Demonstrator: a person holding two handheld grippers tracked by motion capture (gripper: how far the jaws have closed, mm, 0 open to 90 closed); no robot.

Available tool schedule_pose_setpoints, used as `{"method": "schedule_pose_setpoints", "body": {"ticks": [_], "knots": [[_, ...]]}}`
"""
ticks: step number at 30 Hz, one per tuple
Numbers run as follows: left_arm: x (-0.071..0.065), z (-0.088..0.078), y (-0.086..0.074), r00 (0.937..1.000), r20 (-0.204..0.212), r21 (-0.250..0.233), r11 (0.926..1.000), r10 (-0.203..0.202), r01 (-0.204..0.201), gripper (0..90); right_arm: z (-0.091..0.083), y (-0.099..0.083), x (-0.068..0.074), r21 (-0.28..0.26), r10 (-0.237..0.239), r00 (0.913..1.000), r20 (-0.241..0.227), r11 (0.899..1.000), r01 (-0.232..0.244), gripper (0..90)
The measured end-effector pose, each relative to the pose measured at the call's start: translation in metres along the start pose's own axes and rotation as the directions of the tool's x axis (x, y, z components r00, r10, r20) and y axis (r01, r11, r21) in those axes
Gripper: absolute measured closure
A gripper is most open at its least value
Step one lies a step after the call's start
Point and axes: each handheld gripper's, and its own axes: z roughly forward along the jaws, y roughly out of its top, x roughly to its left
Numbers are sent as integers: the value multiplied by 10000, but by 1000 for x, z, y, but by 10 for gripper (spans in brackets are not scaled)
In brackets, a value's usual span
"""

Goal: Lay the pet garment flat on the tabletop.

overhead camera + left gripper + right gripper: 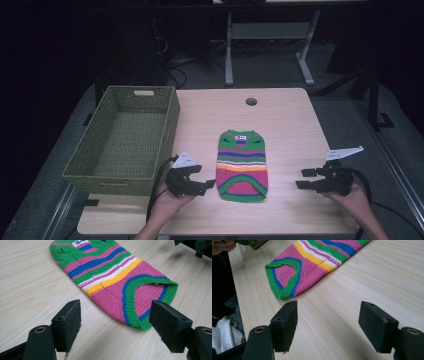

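Sweater lies flat on counter; we bring both released tongs, left & right, low to its hem corners, pinching knit w/o bunching.

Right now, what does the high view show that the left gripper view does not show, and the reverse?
The high view alone takes in the green woven basket at the table's left edge, the round hole near the far edge, and the person's left hand under the left gripper. The left gripper view alone gives the knit stitches, the white neck label and its foam pads, standing apart above bare wood. Both show the striped sweater lying flat on the table, and the right gripper, open, apart from it.
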Motion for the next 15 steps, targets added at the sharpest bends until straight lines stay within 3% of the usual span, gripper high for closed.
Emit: {"method": "schedule_pose_setpoints", "body": {"ticks": [15], "knots": [[-4,-5,-13,9999,-109,-20,10000,21,-22,253,-14,-28,3,-306,168,9991,386,9994,-156,286]]}}
